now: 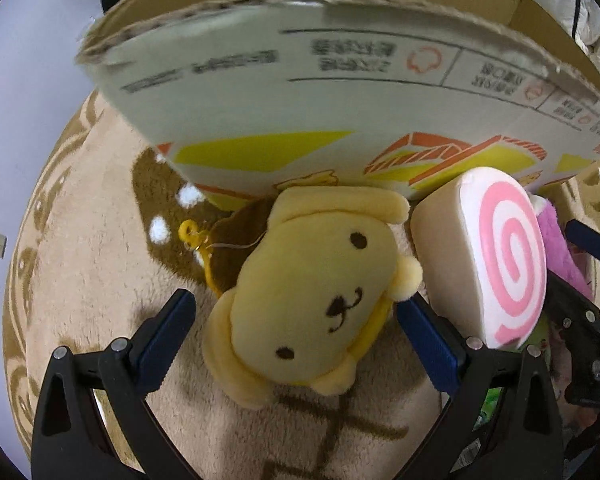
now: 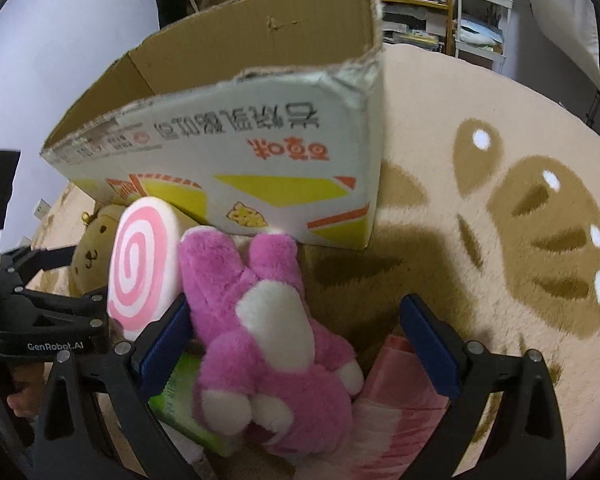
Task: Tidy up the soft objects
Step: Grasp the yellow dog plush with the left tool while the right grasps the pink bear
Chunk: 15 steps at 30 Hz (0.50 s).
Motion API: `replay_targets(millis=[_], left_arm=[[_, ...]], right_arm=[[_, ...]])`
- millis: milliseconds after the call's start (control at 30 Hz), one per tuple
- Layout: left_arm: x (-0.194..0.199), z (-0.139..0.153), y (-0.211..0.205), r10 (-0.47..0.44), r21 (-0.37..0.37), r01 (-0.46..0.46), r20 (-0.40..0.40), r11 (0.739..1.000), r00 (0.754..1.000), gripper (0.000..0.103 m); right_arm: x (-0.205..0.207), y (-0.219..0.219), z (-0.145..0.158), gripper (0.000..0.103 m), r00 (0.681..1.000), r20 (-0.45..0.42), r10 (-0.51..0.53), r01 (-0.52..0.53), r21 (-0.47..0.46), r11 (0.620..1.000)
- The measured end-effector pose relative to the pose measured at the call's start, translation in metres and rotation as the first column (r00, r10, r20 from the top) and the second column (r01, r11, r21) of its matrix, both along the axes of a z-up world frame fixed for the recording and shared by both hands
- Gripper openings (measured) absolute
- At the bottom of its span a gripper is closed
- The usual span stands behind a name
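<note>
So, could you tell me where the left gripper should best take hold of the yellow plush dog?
Probably across its head. The yellow plush dog lies face up on the rug, already between the open left gripper fingers, so close straight down on its soft sides, keeping clear of the swirl cushion beside it.

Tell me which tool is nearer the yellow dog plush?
Left. The left tool is open around the yellow dog plush; the right tool straddles the pink bear plush, beyond the swirl cushion.
</note>
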<state>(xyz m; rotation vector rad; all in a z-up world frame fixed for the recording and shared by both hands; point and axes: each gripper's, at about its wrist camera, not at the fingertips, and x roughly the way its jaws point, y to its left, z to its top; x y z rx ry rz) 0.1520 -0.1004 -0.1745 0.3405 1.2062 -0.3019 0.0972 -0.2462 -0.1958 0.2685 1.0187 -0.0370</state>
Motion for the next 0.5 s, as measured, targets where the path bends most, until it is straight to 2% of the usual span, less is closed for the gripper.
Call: replay_targets(millis=[133, 233, 300, 333, 500], left_arm=[[0.002, -0.001, -0.005, -0.011, -0.001, 0.011, 0.011, 1.000, 1.000, 0.100], [0.003, -0.001, -0.005, -0.005, -0.020, 0.006, 0.007, 1.000, 1.000, 0.093], [0.007, -0.004, -0.001, 0.003, -0.044, -0.003, -0.019, 0.999, 1.000, 0.085], [0.008, -0.002, 0.005, 0.008, -0.057, -0.009, -0.026, 0.998, 1.000, 0.084], [0.008, 0.001, 0.007, 0.020, -0.052, -0.021, -0.018, 0.998, 1.000, 0.074]], right_arm=[[0.001, 0.004, -0.003, 0.103, 1.000, -0.001, 0.003, -0.003, -0.005, 1.000], [0.002, 0.009, -0.002, 0.090, 1.000, 0.001, 0.024, -0.024, 0.020, 0.999], [0.005, 0.014, -0.003, 0.069, 0.999, -0.004, 0.046, -0.046, 0.052, 0.998], [0.006, 0.016, -0.004, 0.064, 0.998, -0.008, 0.056, -0.055, 0.072, 0.996], [0.006, 0.021, 0.000, 0.056, 0.998, 0.000, 0.060, -0.060, 0.067, 0.996]])
